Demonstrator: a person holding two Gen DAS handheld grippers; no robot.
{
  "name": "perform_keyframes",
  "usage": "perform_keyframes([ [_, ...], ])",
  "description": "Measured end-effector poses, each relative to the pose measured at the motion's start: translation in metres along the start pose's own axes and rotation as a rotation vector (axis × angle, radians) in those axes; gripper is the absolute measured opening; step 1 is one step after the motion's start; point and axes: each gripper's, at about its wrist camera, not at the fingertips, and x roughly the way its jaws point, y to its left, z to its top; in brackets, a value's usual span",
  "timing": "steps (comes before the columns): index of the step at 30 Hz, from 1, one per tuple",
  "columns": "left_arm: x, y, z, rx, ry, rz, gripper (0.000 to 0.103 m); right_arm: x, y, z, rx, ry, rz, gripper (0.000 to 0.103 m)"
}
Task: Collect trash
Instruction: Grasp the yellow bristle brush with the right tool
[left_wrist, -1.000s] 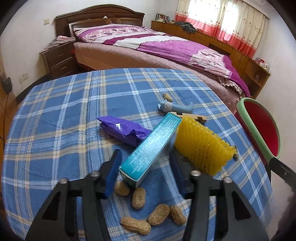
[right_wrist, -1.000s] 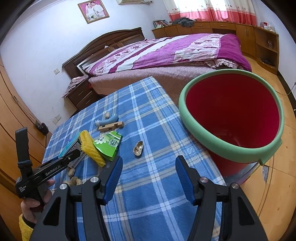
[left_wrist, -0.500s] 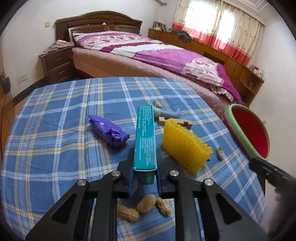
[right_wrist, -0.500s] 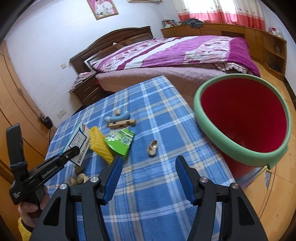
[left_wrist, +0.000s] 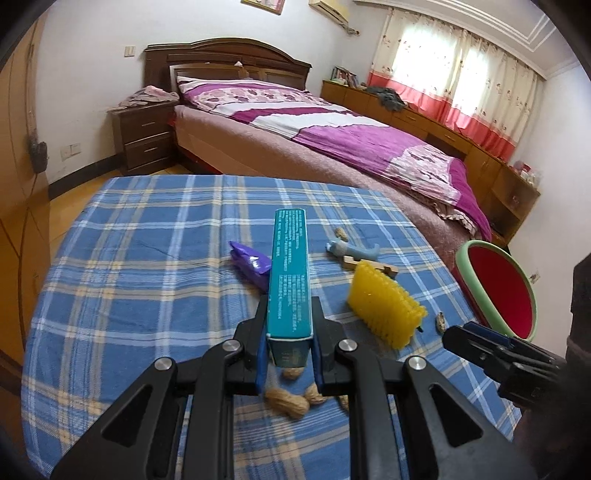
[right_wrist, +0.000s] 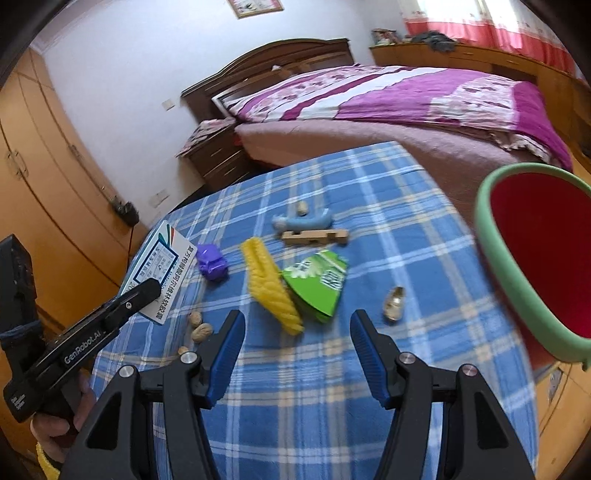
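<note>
My left gripper (left_wrist: 289, 332) is shut on a long teal box (left_wrist: 289, 273), lifted clear of the blue plaid table (left_wrist: 129, 288); the right wrist view shows the same box (right_wrist: 157, 266) at the left in that gripper (right_wrist: 147, 291). Below it lie several peanuts (left_wrist: 288, 400). My right gripper (right_wrist: 297, 328) stands open above the cloth with nothing between its fingers. In front of it lie a yellow brush (right_wrist: 271, 291), a green packet (right_wrist: 319, 282), a purple wrapper (right_wrist: 211, 262) and a nut shell (right_wrist: 394, 302). The red bin with a green rim (right_wrist: 535, 258) stands off the table's right edge.
A blue toy (right_wrist: 301, 221), a wooden piece (right_wrist: 316, 236) and a lone peanut (right_wrist: 302, 208) lie farther back on the table. A bed with a purple cover (left_wrist: 332, 136) and a nightstand (left_wrist: 144, 136) stand behind. Wooden wardrobes (right_wrist: 44, 192) line the left wall.
My left gripper closed on the teal box and raised it off the table, swinging it straight. My right gripper slid left, so the bin moved to the right edge of its view.
</note>
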Motion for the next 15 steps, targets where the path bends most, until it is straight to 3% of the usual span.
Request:
perform_keyframes([
  [10,0.004,0.016,-0.007,-0.041,0.013,0.028,0.018,0.027,0.029,0.011,-0.108,0.011,0.012,0.052],
  [13,0.005,0.017,-0.008,-0.042,0.014,0.031,0.018,0.036,0.03,0.015,-0.129,0.009,-0.004,0.042],
  [15,0.005,0.018,-0.009,-0.045,0.015,0.032,0.018,0.04,0.03,0.016,-0.135,0.008,-0.014,0.027],
])
